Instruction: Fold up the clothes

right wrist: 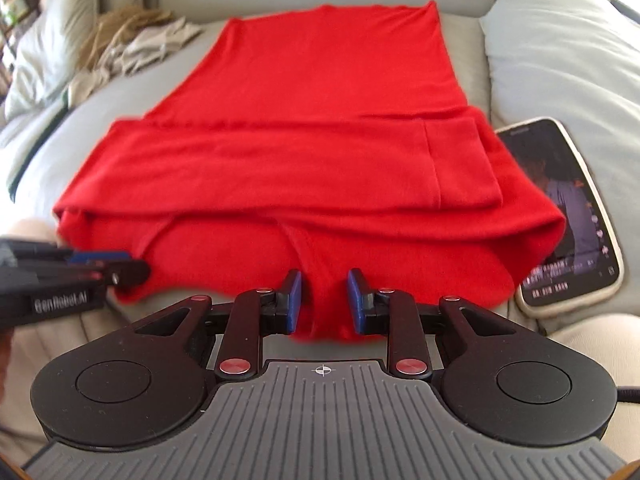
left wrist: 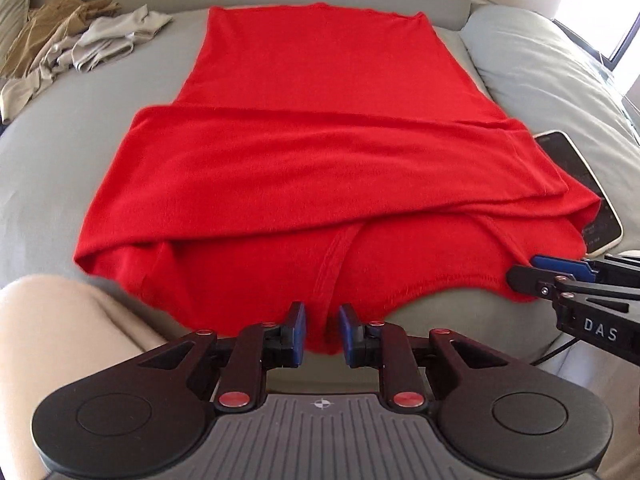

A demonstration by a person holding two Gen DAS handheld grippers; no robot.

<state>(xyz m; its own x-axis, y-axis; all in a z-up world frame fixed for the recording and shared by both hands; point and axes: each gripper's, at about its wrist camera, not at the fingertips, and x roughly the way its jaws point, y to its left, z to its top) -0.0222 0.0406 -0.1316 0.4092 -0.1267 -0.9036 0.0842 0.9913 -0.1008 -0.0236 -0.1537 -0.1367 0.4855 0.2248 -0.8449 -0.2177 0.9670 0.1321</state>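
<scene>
A red garment is lying spread flat along a grey sofa seat, its sleeves already folded across its middle, its far hem toward the backrest and its near edge at the seat's front. Judging by the drape, it is light, soft knit: it is going to sag and slide rather than hold a shape, so taking it at the two near corners, pinching through all layers, is looking the safest way to carry the next fold toward the far hem. The left tongs are standing parted over the near edge of the garment, with a fold of red cloth between the blue pads, which are not clamping it. The right tongs are likewise released, slightly wider, straddling the same near edge without pressing. The left view is showing a pile of beige clothes beyond the garment's left side sharply, and a bare knee beside its near corner; the right view is showing the phone lying just right of the garment in full, screen lit, which the left view is partly hiding under the cloth.
</scene>
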